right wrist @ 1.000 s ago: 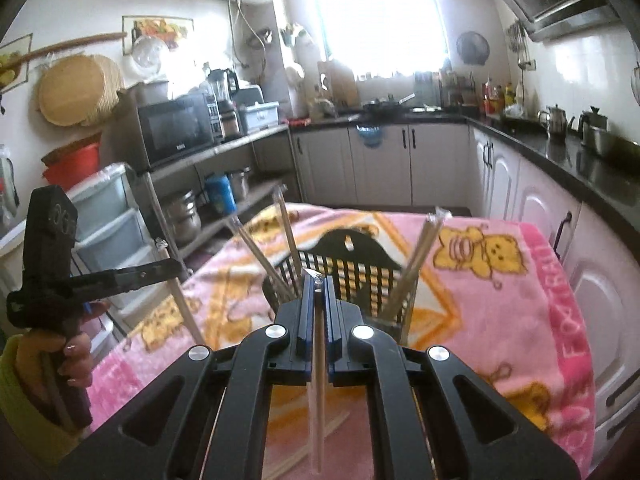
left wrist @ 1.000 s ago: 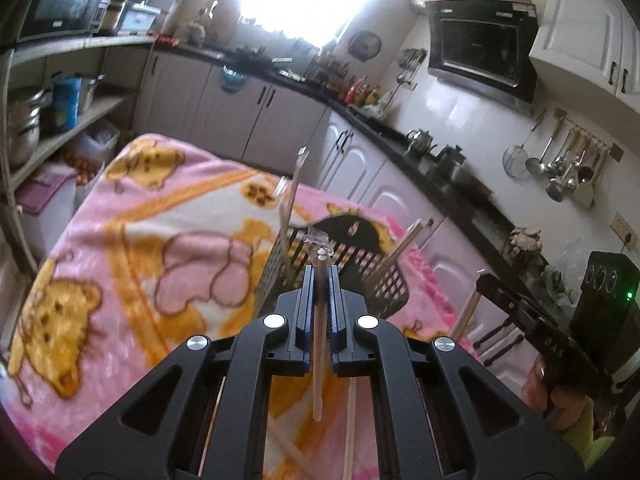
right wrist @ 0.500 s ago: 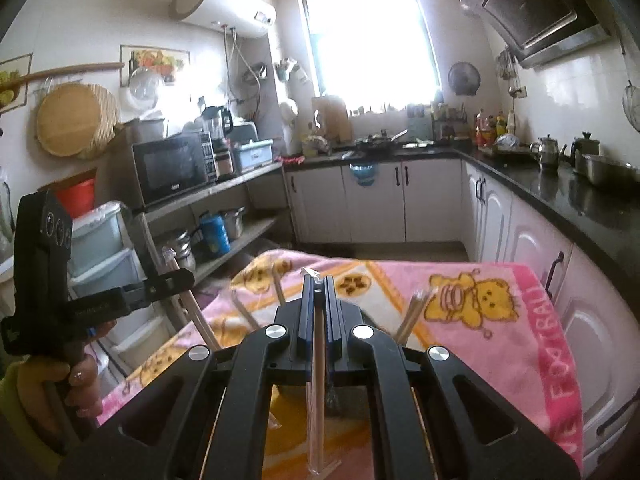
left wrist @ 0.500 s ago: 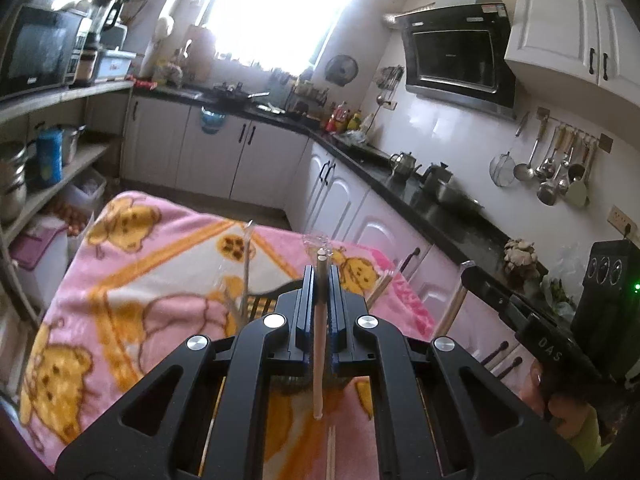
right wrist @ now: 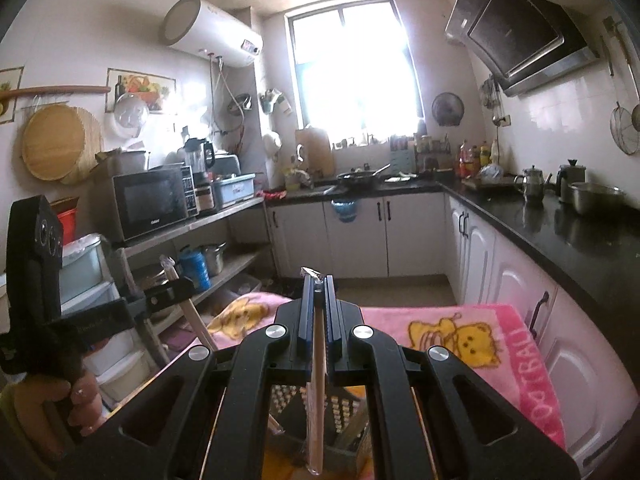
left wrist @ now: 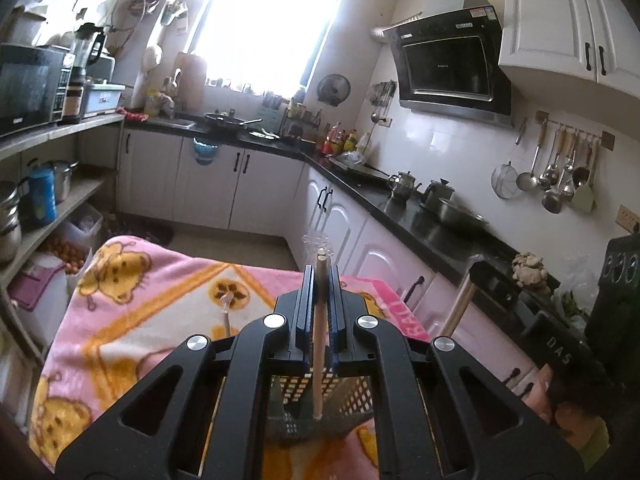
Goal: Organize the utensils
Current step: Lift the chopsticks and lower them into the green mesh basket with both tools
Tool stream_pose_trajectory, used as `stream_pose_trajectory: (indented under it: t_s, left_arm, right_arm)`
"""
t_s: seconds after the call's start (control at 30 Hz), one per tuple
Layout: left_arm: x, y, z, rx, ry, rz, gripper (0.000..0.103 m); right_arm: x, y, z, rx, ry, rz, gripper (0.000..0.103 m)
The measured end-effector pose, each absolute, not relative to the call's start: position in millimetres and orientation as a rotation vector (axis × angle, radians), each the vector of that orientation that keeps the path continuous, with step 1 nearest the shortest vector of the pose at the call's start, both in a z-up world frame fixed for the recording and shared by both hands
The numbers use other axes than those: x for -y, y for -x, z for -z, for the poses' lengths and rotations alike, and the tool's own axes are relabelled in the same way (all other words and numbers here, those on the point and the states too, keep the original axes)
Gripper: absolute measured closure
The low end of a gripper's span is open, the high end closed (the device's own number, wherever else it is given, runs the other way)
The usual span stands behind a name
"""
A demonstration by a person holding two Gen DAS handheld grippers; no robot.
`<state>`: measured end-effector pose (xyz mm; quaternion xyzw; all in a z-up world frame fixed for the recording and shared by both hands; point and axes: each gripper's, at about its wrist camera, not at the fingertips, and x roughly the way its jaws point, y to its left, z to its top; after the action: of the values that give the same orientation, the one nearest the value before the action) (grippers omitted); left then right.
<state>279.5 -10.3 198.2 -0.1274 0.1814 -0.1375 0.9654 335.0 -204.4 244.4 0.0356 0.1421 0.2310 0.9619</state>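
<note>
Both grippers are clamped tight, each on one wrapped chopstick. My left gripper (left wrist: 319, 280) pinches a wooden chopstick (left wrist: 318, 344) whose clear wrapper tip sticks up past the fingertips, its lower end hanging over the black mesh basket (left wrist: 320, 396). My right gripper (right wrist: 317, 292) grips its own chopstick (right wrist: 318, 392) the same way, above the same basket (right wrist: 320, 408).

A second ago the basket stood ahead of each gripper, in plain sight with chopsticks leaning out of it; now it sits low behind the gripper arms, only its mesh showing through the gaps. Both views have lifted: the kitchen cabinets and window fill more of the picture, and less of the pink bear blanket (left wrist: 132, 320) under the basket shows. One chopstick top (left wrist: 227, 308) still pokes up left of the basket. Neither grip has changed.
</note>
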Motion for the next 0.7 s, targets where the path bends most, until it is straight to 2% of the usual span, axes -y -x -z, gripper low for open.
stream_pose_trajectory:
  t_s: [0.3,0.7]
  left_arm:
    - [22,-301,-176,-0.386,0.243,0.286,0.102]
    - [30,-319,-137,-0.445,0.242,0.29,0.102]
  right_arm:
    - [199,-357,-240,-0.251,-0.046,-0.418,0.098]
    - [197,-383,-204,-0.314,-0.035,-0.397,0.098]
